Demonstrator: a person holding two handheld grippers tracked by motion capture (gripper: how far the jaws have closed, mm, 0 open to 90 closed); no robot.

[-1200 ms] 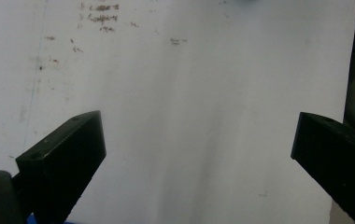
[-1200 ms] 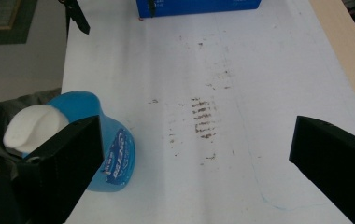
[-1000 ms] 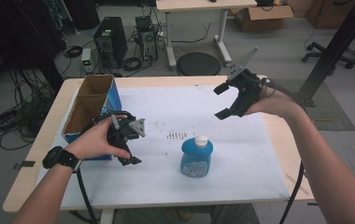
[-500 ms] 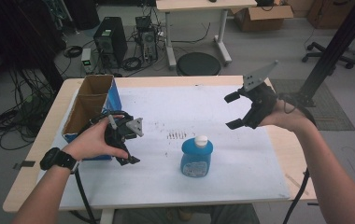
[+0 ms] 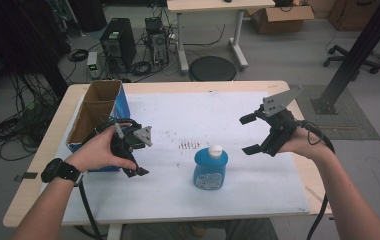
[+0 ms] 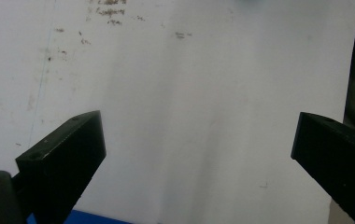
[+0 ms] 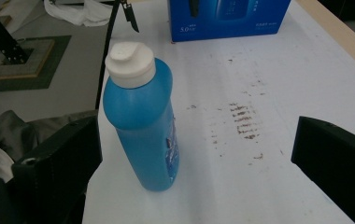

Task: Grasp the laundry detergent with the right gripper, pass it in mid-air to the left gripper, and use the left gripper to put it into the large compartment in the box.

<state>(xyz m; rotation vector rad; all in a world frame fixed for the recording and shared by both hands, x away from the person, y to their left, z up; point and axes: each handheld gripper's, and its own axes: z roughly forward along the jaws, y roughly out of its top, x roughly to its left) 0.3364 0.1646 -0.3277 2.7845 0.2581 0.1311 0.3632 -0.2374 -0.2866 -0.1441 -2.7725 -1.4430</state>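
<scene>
At table centre stands a blue plastic bottle with white cap (image 5: 210,169); right gripper (image 5: 252,134), at its 2 o'clock, is wide open and empty; left gripper (image 5: 137,159) too; probably best to close squarely on the body.

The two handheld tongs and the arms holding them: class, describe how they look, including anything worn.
Both the left tongs and right tongs are black with blocky, squared jaws. Each carries a grey three-cornered plate and trails a black cable. The forearms are bare, without sleeves. A black wristwatch sits on the left wrist.
</scene>
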